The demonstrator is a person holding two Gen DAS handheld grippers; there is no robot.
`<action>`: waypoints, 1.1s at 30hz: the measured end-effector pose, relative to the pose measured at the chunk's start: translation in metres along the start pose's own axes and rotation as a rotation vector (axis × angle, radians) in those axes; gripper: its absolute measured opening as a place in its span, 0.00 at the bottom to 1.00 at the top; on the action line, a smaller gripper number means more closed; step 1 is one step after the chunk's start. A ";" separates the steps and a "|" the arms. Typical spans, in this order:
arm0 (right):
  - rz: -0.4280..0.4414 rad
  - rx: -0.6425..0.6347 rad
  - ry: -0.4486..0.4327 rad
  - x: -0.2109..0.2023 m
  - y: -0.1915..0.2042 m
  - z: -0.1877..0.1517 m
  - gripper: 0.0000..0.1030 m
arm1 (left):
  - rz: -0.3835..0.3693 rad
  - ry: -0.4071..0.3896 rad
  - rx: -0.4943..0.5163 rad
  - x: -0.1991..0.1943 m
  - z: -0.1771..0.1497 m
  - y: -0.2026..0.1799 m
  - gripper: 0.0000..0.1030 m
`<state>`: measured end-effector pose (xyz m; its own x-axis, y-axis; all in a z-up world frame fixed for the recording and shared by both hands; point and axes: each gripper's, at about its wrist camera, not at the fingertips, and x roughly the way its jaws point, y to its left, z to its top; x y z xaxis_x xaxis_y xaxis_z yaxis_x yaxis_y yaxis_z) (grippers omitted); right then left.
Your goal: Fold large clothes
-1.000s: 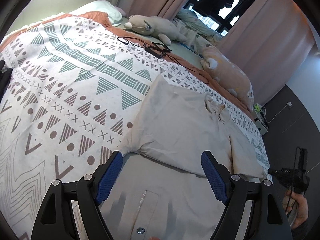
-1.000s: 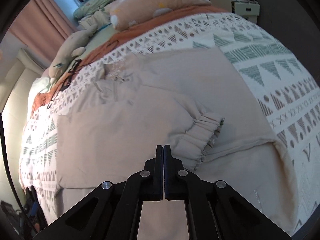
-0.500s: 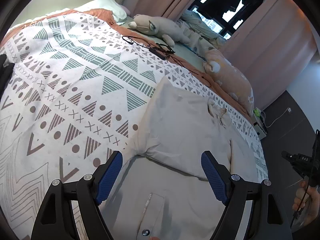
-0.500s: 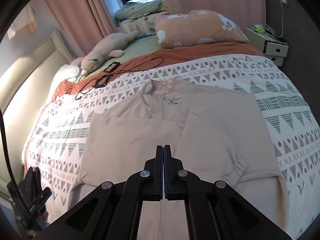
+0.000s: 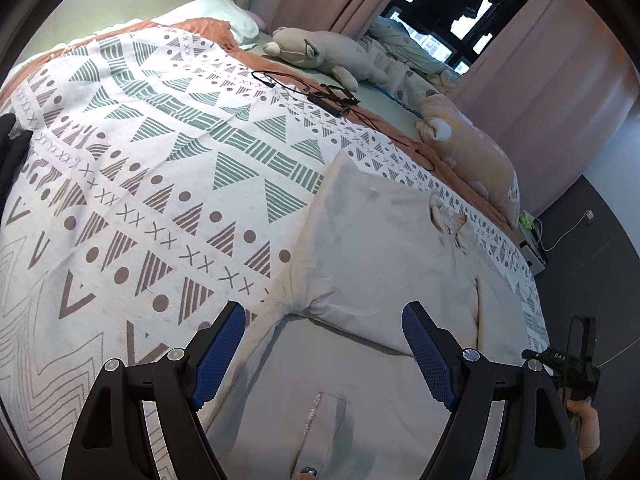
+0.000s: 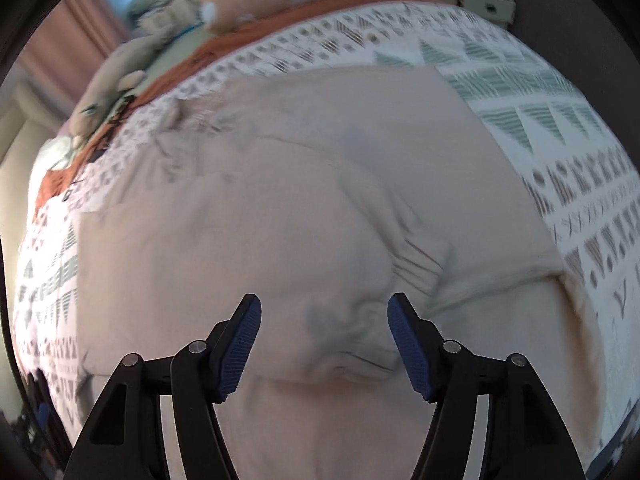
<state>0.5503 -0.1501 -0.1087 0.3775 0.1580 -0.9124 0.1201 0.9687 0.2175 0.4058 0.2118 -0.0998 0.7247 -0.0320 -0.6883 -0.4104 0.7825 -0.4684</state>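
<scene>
Two tongs: both are seen with jaws apart and nothing pinched between the pads.
Garment: a beige top [image 5: 384,248] is spread on the bed [image 5: 132,184], collar [image 5: 450,220] toward one o'clock in the left view, hem toward the camera.
Sleeves: both are seen folded in over the chest; the gathered cuff [image 6: 420,264] lies just past the right tongs, at one o'clock from them.
Left tongs [image 5: 324,354]: released, wide, hovering above the lower front, where a placket and snap [image 5: 308,471] show at six o'clock.
Right tongs [image 6: 324,344]: jaws opening at this moment; a soft bulge of cloth sits between the pads, but no pad is seen pressing on it. The view is blurred, so contact cannot be ruled out.
Right hand: seen at four o'clock in the left view, gripping its handle [image 5: 576,364] beside the bed edge.
Step in hand: judged to be the change from sleeve folding to the body fold; the sleeve appears set down and let go.
Next move: a pinch on each side of the hem is called for, both at like height, before the lower half is carried toward the collar at twelve o'clock.
Care: thin cloth is likely to be picked up in a single layer only; the folded sleeves could be dragged open if the lift is uneven.
Clutter: a cable [image 5: 320,94] and soft toys [image 5: 320,50] lie well beyond the collar, out of the fold's path.
</scene>
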 end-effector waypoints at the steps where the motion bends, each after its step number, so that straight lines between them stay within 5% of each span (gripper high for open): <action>1: 0.012 0.022 0.026 0.009 -0.007 -0.002 0.64 | 0.003 0.003 -0.005 0.001 0.001 0.001 0.79; 9: 0.087 0.071 0.126 0.039 -0.020 -0.021 0.61 | -0.018 0.007 -0.022 0.005 0.002 -0.001 0.79; 12: 0.112 0.073 0.093 0.024 -0.022 -0.020 0.34 | -0.027 0.012 -0.028 0.006 0.002 0.000 0.79; 20: 0.135 -0.089 -0.041 -0.045 0.024 -0.015 0.19 | -0.038 -0.001 -0.039 0.000 0.003 0.005 0.79; 21: 0.140 -0.119 -0.056 -0.054 0.035 -0.014 0.05 | -0.039 -0.002 -0.043 -0.001 0.004 0.006 0.79; 33: 0.153 -0.418 -0.127 -0.077 0.173 -0.023 0.05 | -0.036 -0.022 -0.075 -0.011 0.009 0.023 0.79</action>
<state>0.5214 0.0099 -0.0089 0.4744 0.3053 -0.8256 -0.3164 0.9344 0.1637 0.3932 0.2354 -0.0979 0.7514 -0.0453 -0.6583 -0.4232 0.7324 -0.5334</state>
